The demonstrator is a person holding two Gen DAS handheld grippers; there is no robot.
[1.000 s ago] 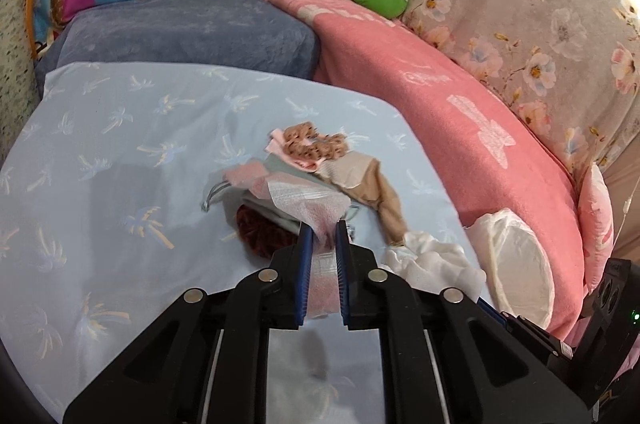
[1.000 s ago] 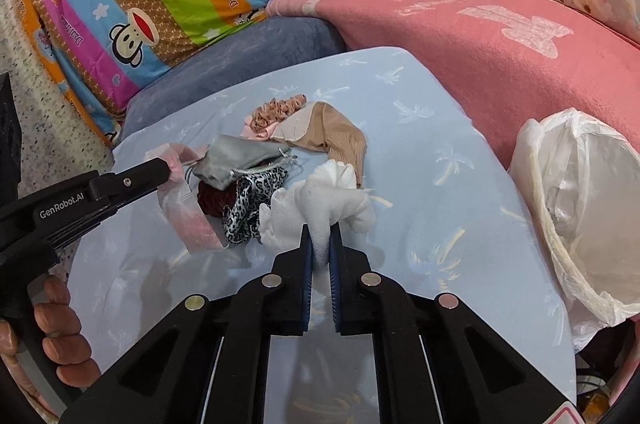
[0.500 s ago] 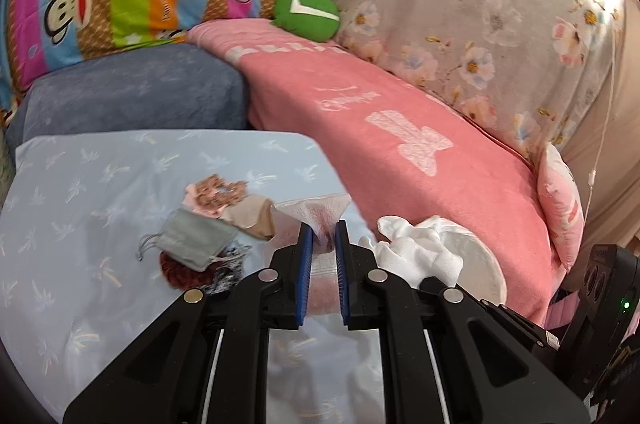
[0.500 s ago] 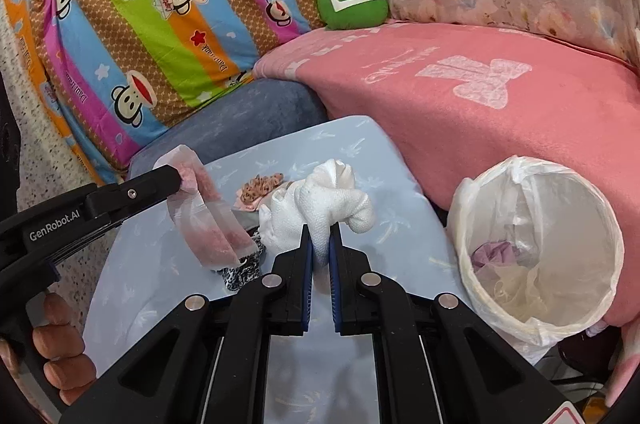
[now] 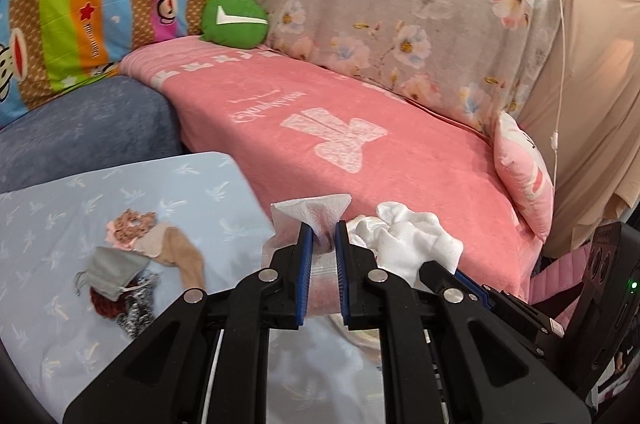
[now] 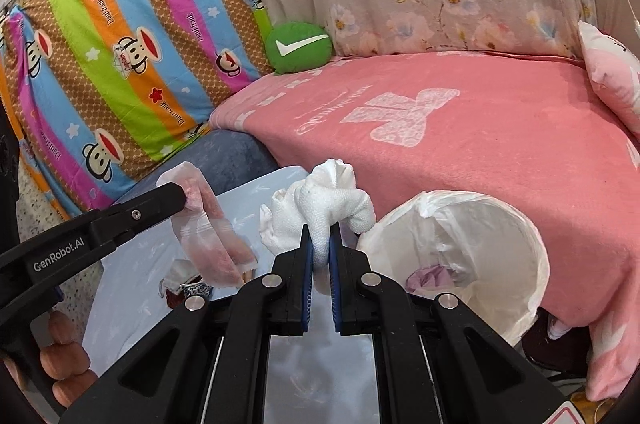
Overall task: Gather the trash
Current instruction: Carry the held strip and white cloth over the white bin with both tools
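Observation:
My left gripper (image 5: pixel 322 230) is shut on a pink-stained white tissue (image 5: pixel 310 210), held above the right edge of the light blue table (image 5: pixel 48 224). In the right wrist view the same gripper (image 6: pixel 182 194) comes in from the left with the tissue (image 6: pixel 208 236) hanging from it. My right gripper (image 6: pixel 320 232) is shut on a crumpled white wad (image 6: pixel 330 198), just left of the white-lined trash bin (image 6: pixel 534 248). The bin's mouth is open and holds a pinkish scrap (image 6: pixel 430 276). The wad (image 5: pixel 404 236) also shows beside the left fingers.
A pile stays on the table: grey pouch (image 5: pixel 112 270), beige sock (image 5: pixel 182 256), pink scrunchie (image 5: pixel 128 224), dark red piece (image 5: pixel 105 302). A pink blanket (image 6: pixel 460 152) covers the couch behind the bin, with a green cushion (image 6: pixel 298 46) and a pink pillow (image 6: pixel 612 76).
Both grippers have lifted off the table and swung right with their pieces. The bin has come close under the right gripper, and the pile has dropped back to the left.

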